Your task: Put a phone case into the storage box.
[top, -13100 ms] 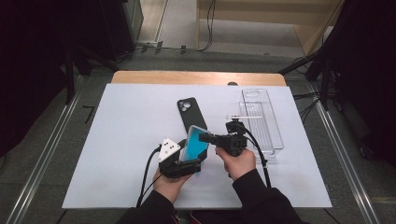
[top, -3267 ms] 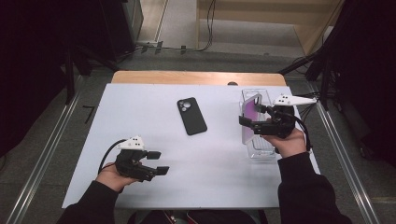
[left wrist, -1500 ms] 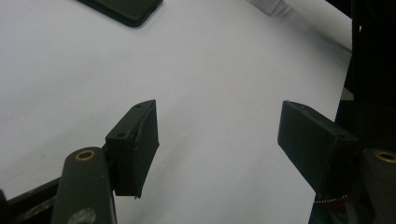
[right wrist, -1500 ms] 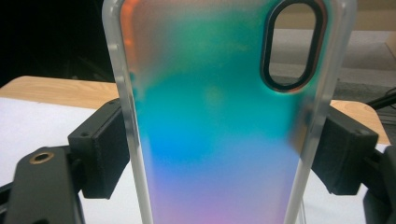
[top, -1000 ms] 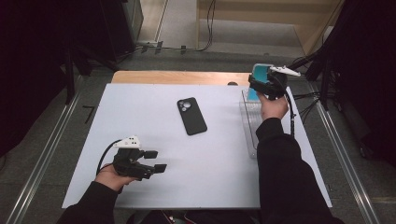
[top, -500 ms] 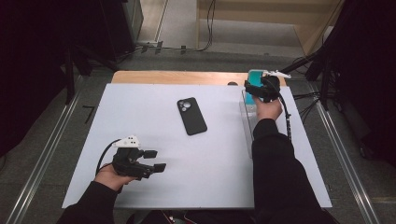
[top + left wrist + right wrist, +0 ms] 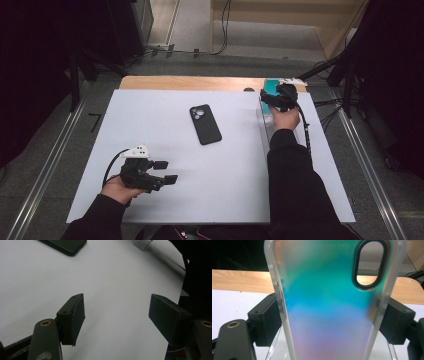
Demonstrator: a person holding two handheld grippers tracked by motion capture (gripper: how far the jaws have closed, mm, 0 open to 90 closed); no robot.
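Observation:
A translucent phone case point(image 7: 329, 300), shading from teal to violet with an oval camera cutout, stands upright between the jaws of my right gripper point(image 7: 329, 322), which is shut on its two long edges. In the high view that gripper point(image 7: 276, 95) holds the teal case point(image 7: 271, 86) at the far right of the white mat, over the far end of a clear plastic tray point(image 7: 264, 125). A black phone point(image 7: 205, 124) lies face down mid-mat. My left gripper point(image 7: 167, 171) rests low at the near left, open, with bare mat between its jaws point(image 7: 116, 315).
The white mat point(image 7: 150, 130) covers the table, and a wooden strip point(image 7: 190, 83) runs along its far edge. Dark stands and cables surround the table on the floor. The black phone's corner point(image 7: 65, 245) shows ahead of my left gripper.
My right gripper has sunk a little with the case, toward the far end of the clear tray. The left gripper and the black phone have stayed put.

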